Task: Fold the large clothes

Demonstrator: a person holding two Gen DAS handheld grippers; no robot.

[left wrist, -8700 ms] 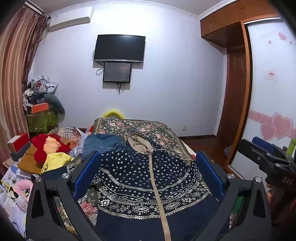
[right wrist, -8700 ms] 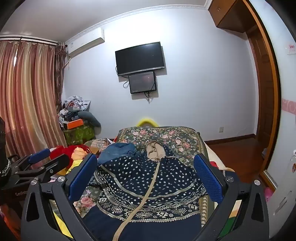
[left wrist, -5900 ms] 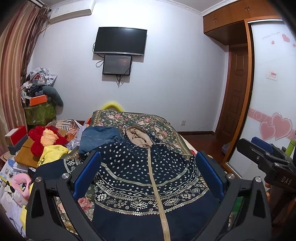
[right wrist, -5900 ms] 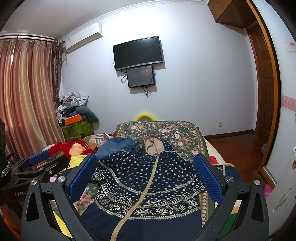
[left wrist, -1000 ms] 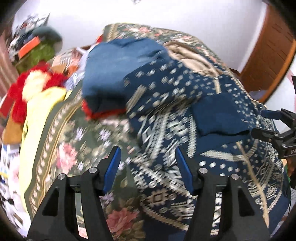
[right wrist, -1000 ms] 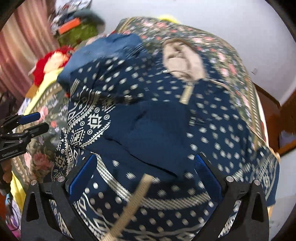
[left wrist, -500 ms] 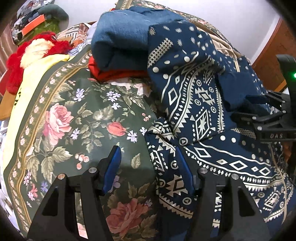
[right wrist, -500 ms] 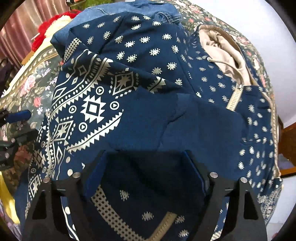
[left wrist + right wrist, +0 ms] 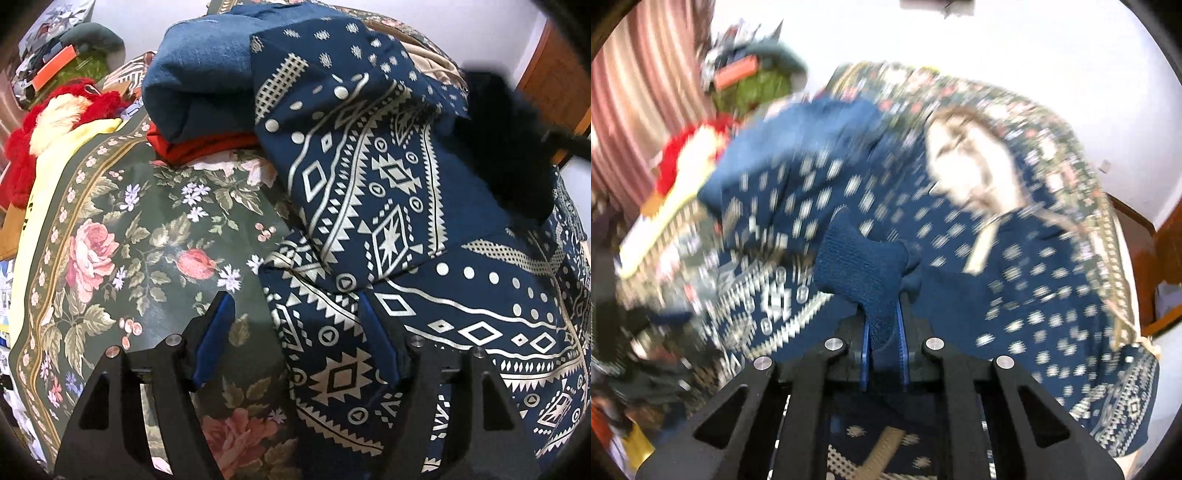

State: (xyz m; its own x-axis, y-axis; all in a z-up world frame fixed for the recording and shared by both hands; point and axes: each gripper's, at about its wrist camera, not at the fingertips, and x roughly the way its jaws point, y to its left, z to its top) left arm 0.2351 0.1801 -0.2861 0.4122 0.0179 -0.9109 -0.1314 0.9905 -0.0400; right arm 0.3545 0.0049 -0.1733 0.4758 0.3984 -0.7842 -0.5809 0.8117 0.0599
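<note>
Now, hoodie: my navy patterned hoodie (image 9: 388, 229) lies spread on the floral bedspread (image 9: 122, 236), front up, hood end toward the far wall, one sleeve already lying folded across the chest.
Cuff: my right claw (image 9: 884, 350) is clamped tight on the plain navy ribbed cuff (image 9: 864, 266); its jaws have just been closing, and the knit bunches up out of them.
Right-hand view: it is badly blurred, so I cannot tell how much of the sleeve trails below the cuff.
Left claw: my left claw (image 9: 295, 332) hangs jaws apart and low over the hoodie's side edge; its jaws have just been opening further, one blue pad (image 9: 214, 336) over the bedspread, the other over the patterned cloth, the hem edge between them but not pinched.
Step, as I read it: gather the sleeve with the right and take the side edge with the left, so the body can fold inward.
Doing it well: I want the left pads to close on the very edge, both layers if I can, and the right to carry the cuff flat, not twisted.
Risk: the knit looks soft and sliding; a shallow pinch may slip.
Neighbours: a folded blue garment (image 9: 199, 92) and something red (image 9: 207, 144) sit by the shoulder; I should keep clear of dragging them.
</note>
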